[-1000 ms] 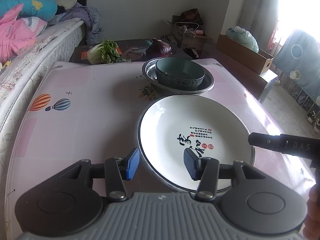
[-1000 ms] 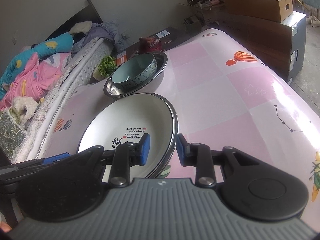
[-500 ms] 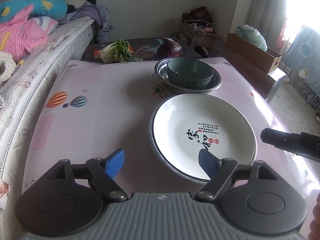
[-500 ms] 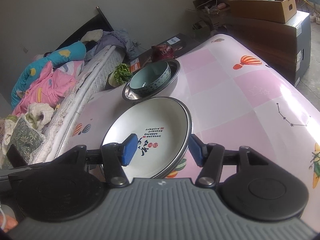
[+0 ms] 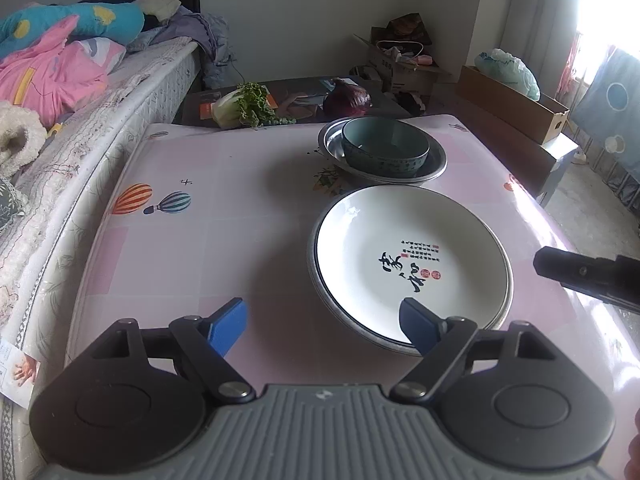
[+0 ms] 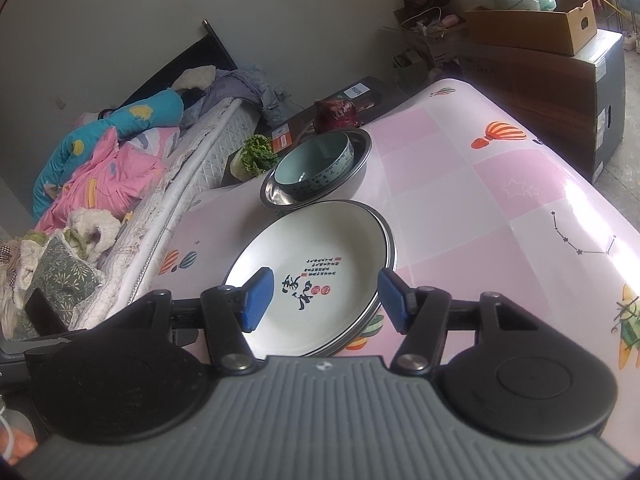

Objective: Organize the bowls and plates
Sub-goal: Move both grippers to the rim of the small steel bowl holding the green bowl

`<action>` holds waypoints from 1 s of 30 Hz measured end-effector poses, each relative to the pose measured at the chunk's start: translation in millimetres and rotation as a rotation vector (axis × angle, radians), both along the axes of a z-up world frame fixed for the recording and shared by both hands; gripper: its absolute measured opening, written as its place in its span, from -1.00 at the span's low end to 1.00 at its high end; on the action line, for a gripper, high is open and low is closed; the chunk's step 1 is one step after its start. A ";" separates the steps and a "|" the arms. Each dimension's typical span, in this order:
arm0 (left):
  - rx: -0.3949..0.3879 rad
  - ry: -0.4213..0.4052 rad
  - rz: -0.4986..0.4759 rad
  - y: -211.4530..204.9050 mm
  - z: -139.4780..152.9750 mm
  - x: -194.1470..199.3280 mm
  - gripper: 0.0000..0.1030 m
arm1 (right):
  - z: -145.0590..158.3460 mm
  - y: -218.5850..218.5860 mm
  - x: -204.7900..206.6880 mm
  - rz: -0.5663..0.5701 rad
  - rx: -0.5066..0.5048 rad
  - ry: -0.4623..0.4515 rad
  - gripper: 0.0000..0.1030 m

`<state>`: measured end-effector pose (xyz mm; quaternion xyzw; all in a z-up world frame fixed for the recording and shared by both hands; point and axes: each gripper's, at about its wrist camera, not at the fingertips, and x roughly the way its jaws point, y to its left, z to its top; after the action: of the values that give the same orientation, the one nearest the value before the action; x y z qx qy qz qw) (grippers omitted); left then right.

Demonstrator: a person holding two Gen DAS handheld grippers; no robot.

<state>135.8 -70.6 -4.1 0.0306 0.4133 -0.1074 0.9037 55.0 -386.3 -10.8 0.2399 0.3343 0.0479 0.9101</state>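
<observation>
A white plate with black calligraphy (image 5: 408,264) (image 6: 316,276) lies stacked on a metal-rimmed plate on the pink table (image 5: 208,240). Behind it a teal bowl (image 5: 386,148) (image 6: 312,164) sits inside a steel basin (image 5: 434,168) (image 6: 360,160). My left gripper (image 5: 322,320) is open at the white plate's near left edge, its right blue pad over the rim without gripping it. My right gripper (image 6: 326,300) is open too, hovering above the plate's near side with nothing held. One of its black fingers (image 5: 580,276) shows at the right in the left wrist view.
A bed (image 5: 80,120) piled with bedding runs along the table's left side. A low dark table beyond holds a lettuce (image 5: 244,108) and a red cabbage (image 5: 347,100). Cardboard boxes (image 5: 512,100) stand at the right. The table's right edge drops to the floor.
Both grippers straddled the white plate's rim a second ago. Their jaws have since spread wide and both have drawn back and up, leaving the plate lying on the table.
</observation>
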 end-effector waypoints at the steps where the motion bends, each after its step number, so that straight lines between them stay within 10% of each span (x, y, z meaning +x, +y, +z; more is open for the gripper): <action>1: 0.002 -0.001 0.001 0.3 0.2 -0.9 0.65 | 0.0 -0.2 -0.7 0.000 0.001 0.000 0.11; 30: -0.146 -0.007 -0.044 24.2 -5.3 3.2 0.99 | -14.6 -21.5 -0.1 -0.043 0.022 0.011 0.18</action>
<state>139.0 -46.4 -9.3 -0.0260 0.4004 -0.1572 0.9024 55.0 -407.7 -25.3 0.2573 0.3336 0.0305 0.9064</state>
